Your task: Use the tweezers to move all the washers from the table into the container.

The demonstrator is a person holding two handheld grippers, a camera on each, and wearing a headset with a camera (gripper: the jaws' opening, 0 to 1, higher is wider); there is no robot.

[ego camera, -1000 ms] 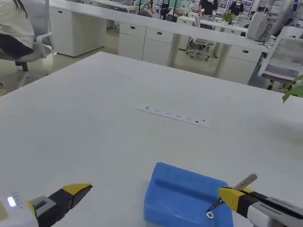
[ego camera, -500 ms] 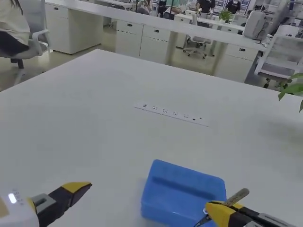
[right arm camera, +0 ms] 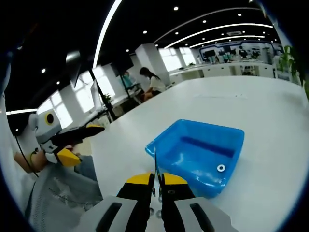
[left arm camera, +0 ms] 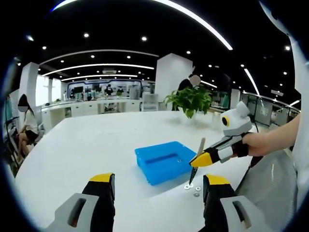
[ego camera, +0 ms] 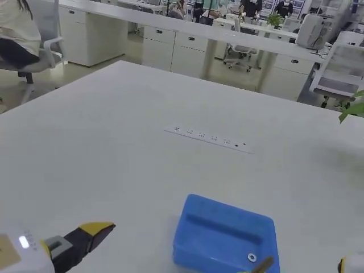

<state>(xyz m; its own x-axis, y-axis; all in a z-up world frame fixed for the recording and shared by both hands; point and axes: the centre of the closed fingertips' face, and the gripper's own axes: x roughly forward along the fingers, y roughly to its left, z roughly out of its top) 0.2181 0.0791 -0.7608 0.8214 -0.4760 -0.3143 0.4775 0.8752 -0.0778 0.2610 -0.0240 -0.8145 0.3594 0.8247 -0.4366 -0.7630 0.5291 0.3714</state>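
Observation:
A blue container (ego camera: 224, 233) sits near the table's front edge, with one washer (ego camera: 252, 257) lying inside it by the near wall. In the right gripper view my right gripper (right arm camera: 155, 180) is shut on the thin tweezers (right arm camera: 155, 164), whose tip points down just in front of the container (right arm camera: 200, 152). The left gripper view shows the tweezers (left arm camera: 195, 166) hanging over three loose washers (left arm camera: 187, 186) on the table beside the container (left arm camera: 164, 161). My left gripper (left arm camera: 158, 180) stands open with nothing between its jaws, at the container's left in the head view (ego camera: 85, 242).
A white power strip (ego camera: 209, 138) lies flat across the middle of the table (ego camera: 114, 142). A potted plant (left arm camera: 190, 100) stands on the table's far side. Desks, chairs and seated people are beyond the table.
The right gripper has drawn the tweezers back off the container toward the near edge, nearly out of the head view. The washer now lies loose in the container. The left gripper has barely moved.

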